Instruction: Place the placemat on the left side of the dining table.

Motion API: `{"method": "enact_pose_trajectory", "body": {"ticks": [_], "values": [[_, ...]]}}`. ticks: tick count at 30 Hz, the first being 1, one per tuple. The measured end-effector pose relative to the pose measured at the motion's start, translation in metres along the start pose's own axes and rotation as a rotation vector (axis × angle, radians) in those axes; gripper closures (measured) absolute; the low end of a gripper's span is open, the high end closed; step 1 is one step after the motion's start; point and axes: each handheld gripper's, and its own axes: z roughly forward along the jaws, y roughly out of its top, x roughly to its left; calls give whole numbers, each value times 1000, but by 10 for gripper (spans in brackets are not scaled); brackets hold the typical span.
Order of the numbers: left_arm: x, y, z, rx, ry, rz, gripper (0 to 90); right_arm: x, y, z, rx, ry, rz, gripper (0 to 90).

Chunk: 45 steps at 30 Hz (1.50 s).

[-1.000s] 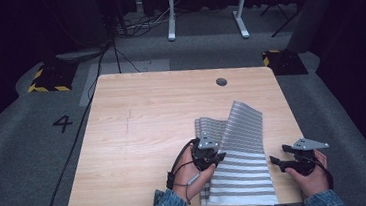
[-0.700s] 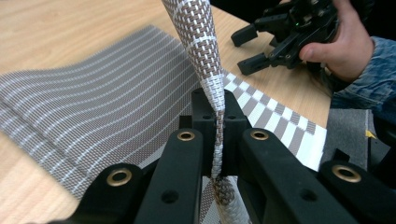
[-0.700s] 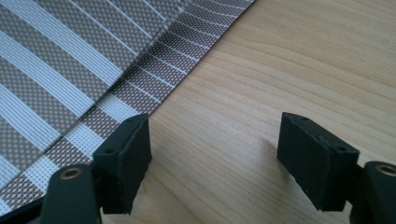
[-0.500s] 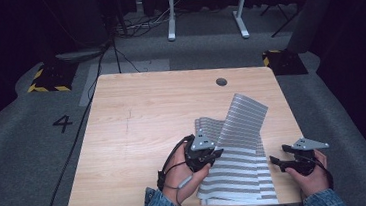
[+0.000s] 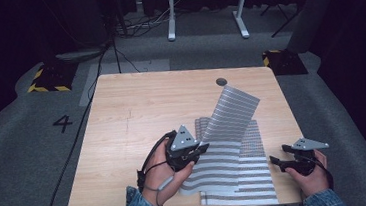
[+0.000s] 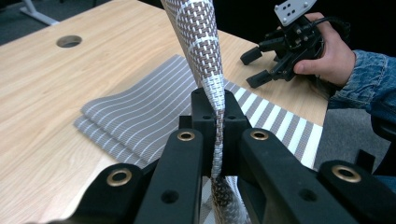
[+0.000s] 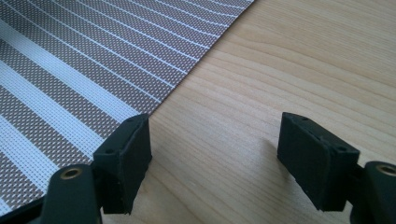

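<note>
Striped placemat [image 5: 226,129]: one lifted by an edge, rising over the near right of the desk [image 5: 136,112]. Left gripper [image 5: 191,155]: jaws clamped on that edge. Right gripper [image 5: 281,160]: jaws apart, empty, just beside the mats. Advice: keep the pinch firm, lift clear, lay flat without creasing. Count: at least three placemats, two grippers, one desk.

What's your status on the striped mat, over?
Left gripper shut on striped mat, edge lifted off table. Right gripper open, empty, beside mat. Second mat lying underneath.
</note>
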Motion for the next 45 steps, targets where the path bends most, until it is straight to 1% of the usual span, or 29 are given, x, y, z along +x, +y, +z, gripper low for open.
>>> {"method": "enact_pose_trajectory", "body": {"ticks": [3, 4, 5, 6, 8, 10, 11, 12, 13, 14, 16, 17, 19, 20, 21, 23, 26, 27, 28, 29, 31, 33, 34, 35, 38, 40, 43, 44, 45], "values": [[3, 0, -11, -9, 11, -2, 887, 0, 0, 0, 0, 0, 0, 260], [3, 0, -13, -15, 10, -12, 886, 0, 0, 0, -1, 1, 2, 261], [5, 0, -16, -12, 14, -7, 886, 0, 0, 0, -1, 1, 2, 261], [6, 0, -19, -16, 8, -9, 886, 0, 0, 0, 0, 1, 1, 261], [8, -1, -25, -17, 8, -17, 886, 0, 0, 0, 1, 1, 0, 261], [11, -1, -30, -12, 13, -14, 886, 0, 0, 0, 1, 1, 0, 261], [11, -2, -31, -22, 13, -24, 886, 0, 0, 0, 1, 1, 0, 261], [12, -2, -34, -14, 22, -19, 886, 0, 0, 0, 3, 0, 0, 261], [13, -2, -37, -14, 18, -17, 886, 0, 0, 0, 3, 0, 0, 261], [15, -3, -39, -12, 28, -14, 886, 0, 0, 0, 4, -1, -1, 261], [17, -4, -44, -19, 39, -27, 886, 0, 0, 0, 4, -2, -4, 261], [19, -5, -47, -19, 46, -22, 886, 0, 0, 0, 3, -1, -4, 261], [23, -8, -52, -19, 52, -41, 886, 0, 0, -1, 4, -2, -5, 261], [25, -9, -54, -14, 46, -39, 886, 0, 0, 0, 3, -2, -3, 261], [28, -10, -57, -7, 55, -35, 886, 0, 0, 0, 5, -2, -2, 261], [33, -14, -61, 5, 47, -41, 886, 0, 0, 0, 5, -1, -1, 261], [43, -21, -68, 30, 70, -45, 886, 0, 0, -1, 3, -1, -2, 261], [45, -22, -69, 35, 64, -51, 885, 0, 0, 0, 3, -1, -2, 261], [49, -24, -72, 42, 82, -46, 885, 0, 0, 0, 2, 0, 0, 261], [50, -26, -74, 55, 86, -58, 886, 0, 0, -1, 3, -1, -2, 261], [58, -31, -75, 74, 93, -54, 885, 0, 0, 0, 2, -1, -1, 261], [65, -35, -75, 92, 95, -51, 885, 0, 0, 0, 2, -1, 0, 261], [70, -38, -74, 93, 104, -58, 885, 0, 0, 0, 3, -1, -2, 261], [74, -41, -74, 100, 113, -57, 885, 0, 0, 0, 2, -1, 0, 261], [87, -51, -72, 137, 137, -52, 885, 0, 0, 0, 2, -1, -1, 261], [95, -57, -70, 159, 157, -60, 885, 0, 0, 0, 3, -1, -1, 261], [106, -66, -69, 175, 182, -87, 884, 0, 0, 0, 2, 0, 0, 261], [112, -67, -69, 180, 185, -83, 884, 0, 0, 0, 2, 0, 0, 261], [117, -70, -68, 194, 182, -99, 884, 0, 0, 0, 2, 0, 0, 261]]}}
